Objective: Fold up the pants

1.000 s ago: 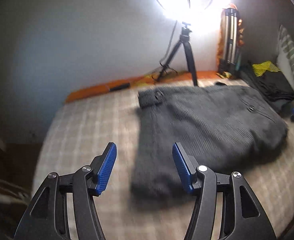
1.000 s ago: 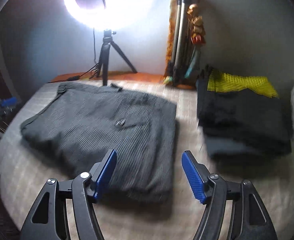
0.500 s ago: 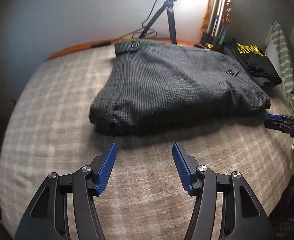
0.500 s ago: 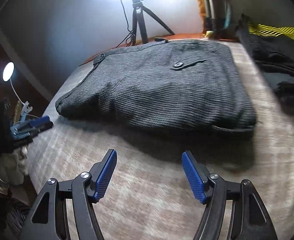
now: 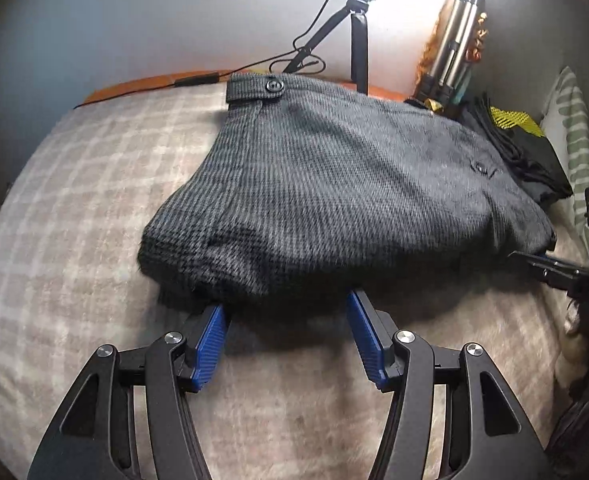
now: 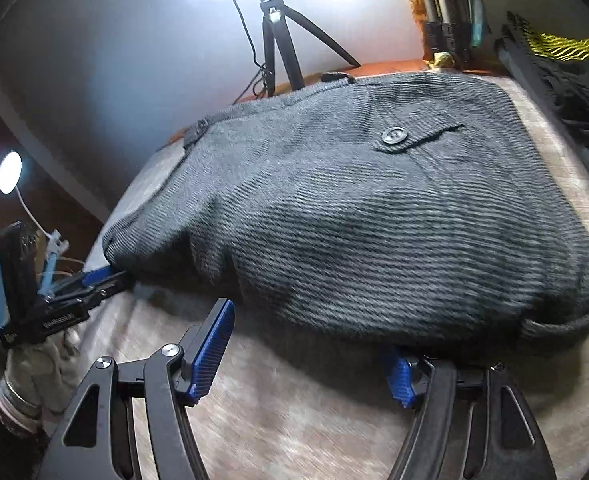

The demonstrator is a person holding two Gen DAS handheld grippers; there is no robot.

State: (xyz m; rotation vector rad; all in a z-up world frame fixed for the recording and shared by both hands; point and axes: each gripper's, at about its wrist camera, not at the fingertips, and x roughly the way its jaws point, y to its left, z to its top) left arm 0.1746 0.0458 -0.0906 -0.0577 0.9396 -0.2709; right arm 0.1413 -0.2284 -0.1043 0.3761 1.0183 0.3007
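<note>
Folded dark grey woven pants lie on the plaid bedspread, waistband button at the far end. They also show in the right wrist view. My left gripper is open, its blue fingertips slid under the near folded edge at its left end. My right gripper is open, its tips under the same near edge at its right end; the right finger is partly hidden by cloth. Each gripper also shows in the other's view, the right one and the left one.
A ring-light tripod stands behind the pants by the wall. A folded tripod leans in the corner. A stack of black clothes with a yellow patch lies to the right, and a striped pillow beyond it. A small lamp glows at left.
Both grippers have come down and moved forward to the pants' near edge. Their open tips now sit under the fold. The pants have not moved.
</note>
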